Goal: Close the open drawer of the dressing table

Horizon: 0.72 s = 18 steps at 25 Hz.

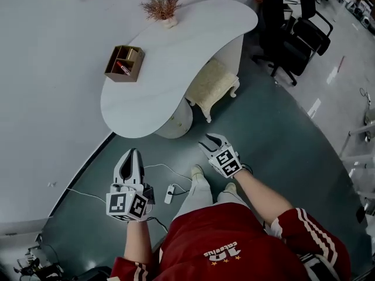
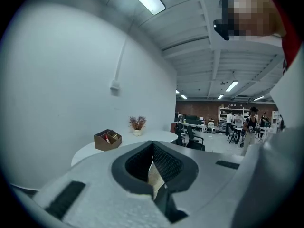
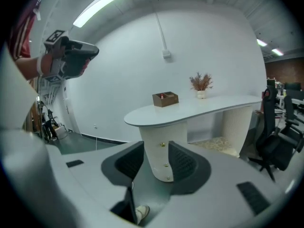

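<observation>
A: Fingers [image 3: 183,163] of R gripper [image 1: 212,140]: spread, pads apart, nothing gripped. Fingers [image 2: 167,161] of L gripper [image 1: 133,152]: tips pressed together, nothing pinched.

B: Contact w/ anything?

A: None. Both held in air above the dark floor [image 1: 275,133]. L gripper is left of the person's legs [image 1: 202,195], R gripper right of them.

B: Dressing table, location?

A: Dressing table [image 1: 176,57] stands far of both grippers, well apart, against the white wall [image 1: 47,51]. White kidney-shaped top, w/ a round pedestal [image 1: 176,122] under its near-left end.

B: Drawers?

A: R gripper view looks straight at the pedestal. Drawers [image 3: 164,158] are stacked, small brass knobs in a vertical row. Cannot tell from any view whether one stands out.

B: Items on top?

A: Brown wooden organiser [image 1: 124,63] near the left end. Dried plant in a pot [image 1: 162,7] at the far edge.

B: Surroundings?

A: Cream stool [image 1: 214,86] tucked under the top, right of the pedestal. Black office chairs [image 1: 293,28] far right. White cable w/ switch box [image 1: 170,193] on the floor, near the L gripper.
</observation>
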Tool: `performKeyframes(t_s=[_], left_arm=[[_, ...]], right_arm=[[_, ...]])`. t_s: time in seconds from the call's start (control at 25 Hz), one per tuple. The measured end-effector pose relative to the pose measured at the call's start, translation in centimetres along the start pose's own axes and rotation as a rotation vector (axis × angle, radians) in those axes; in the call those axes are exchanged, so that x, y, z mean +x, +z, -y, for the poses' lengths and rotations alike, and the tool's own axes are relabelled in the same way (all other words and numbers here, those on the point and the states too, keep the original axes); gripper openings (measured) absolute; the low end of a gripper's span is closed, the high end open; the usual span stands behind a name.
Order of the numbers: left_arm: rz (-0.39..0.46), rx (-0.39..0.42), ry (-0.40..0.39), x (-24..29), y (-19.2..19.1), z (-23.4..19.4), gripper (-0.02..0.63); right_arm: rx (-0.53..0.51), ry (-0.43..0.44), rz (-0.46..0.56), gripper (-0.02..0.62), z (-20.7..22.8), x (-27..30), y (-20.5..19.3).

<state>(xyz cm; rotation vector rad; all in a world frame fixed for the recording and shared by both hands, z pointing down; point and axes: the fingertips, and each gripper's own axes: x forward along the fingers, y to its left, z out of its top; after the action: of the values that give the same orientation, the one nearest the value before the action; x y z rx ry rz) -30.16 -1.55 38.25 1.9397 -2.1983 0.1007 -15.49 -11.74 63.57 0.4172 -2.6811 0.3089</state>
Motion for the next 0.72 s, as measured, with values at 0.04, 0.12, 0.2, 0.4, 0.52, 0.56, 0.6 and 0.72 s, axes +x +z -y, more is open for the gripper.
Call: performKeyframes(t_s=[0.04,0.12,0.2,0.4,0.52,0.56,0.6,0.72], left_arm=[[0.010,-0.003,-0.003,-0.3,0.3,0.4,0.001],[0.023,-0.014,-0.011,-0.8,0.6,1.2,0.001],[0.032,-0.028,-0.017,-1.0,0.9,2.0,0.001],[0.069,-0.022,-0.050,-0.1,2.5,4.1,0.000],[0.092,-0.021,-0.069,-0.2,3.3,5.5,0.001],[0.099,-0.021,-0.077,-0.2,3.5,6.1,0.000],[0.106,-0.018,-0.086,-0.2,3.8,6.7,0.000],[0.131,-0.001,-0.121,-0.4,5.0,8.9,0.000]], right_arm=[[-0.001,-0.014,0.018,0.150,0.1,-1.4,0.8],[-0.003,-0.046,0.047,0.150,0.5,-4.1,2.4],[0.008,-0.075,0.065,0.152,1.1,-6.7,3.8],[0.052,-0.145,0.131,0.152,3.7,-11.6,7.4],[0.072,-0.173,0.163,0.132,4.4,-14.6,9.2],[0.073,-0.184,0.173,0.133,4.8,-15.6,9.7],[0.073,-0.195,0.180,0.142,5.2,-16.6,10.2],[0.069,-0.239,0.211,0.150,6.6,-19.9,11.7]])
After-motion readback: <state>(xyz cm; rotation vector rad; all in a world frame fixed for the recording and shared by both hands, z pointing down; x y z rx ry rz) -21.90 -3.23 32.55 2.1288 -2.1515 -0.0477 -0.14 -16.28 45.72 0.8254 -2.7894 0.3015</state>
